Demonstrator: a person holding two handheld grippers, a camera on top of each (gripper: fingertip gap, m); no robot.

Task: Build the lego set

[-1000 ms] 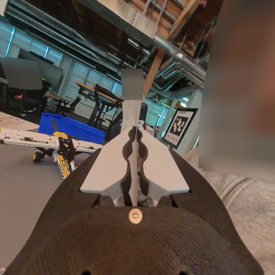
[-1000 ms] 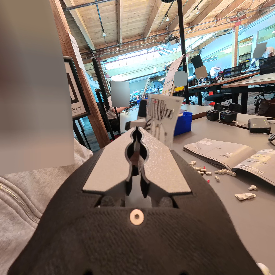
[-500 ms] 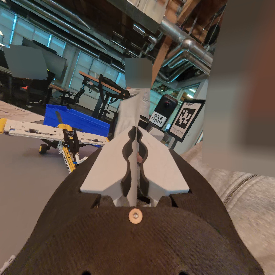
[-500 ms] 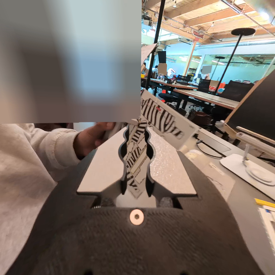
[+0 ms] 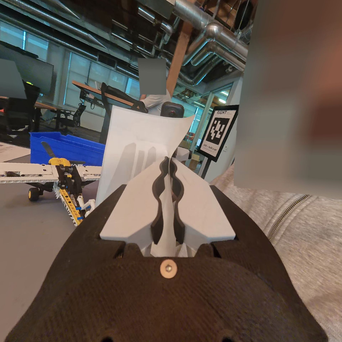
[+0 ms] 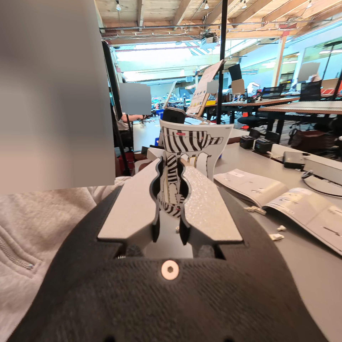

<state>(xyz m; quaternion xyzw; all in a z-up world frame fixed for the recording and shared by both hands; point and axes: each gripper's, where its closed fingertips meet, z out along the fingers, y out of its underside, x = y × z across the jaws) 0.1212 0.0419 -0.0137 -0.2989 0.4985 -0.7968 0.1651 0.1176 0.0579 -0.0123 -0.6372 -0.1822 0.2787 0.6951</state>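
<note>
The plane model [image 5: 55, 175] stands largely built at nine o'clock; the left tool [image 5: 168, 161] pinches the sticker sheet [image 5: 140, 144], the right tool [image 6: 171, 162] is parted around it; stickers remain.

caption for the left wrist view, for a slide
Left tool pinching a white sticker sheet, half-built lego plane and blue bin behind.

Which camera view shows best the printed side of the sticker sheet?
The right wrist view: the sticker sheet faces it with its zebra-striped stickers. The left wrist view shows only the sheet's blank white back, pinched in the left gripper.
</note>
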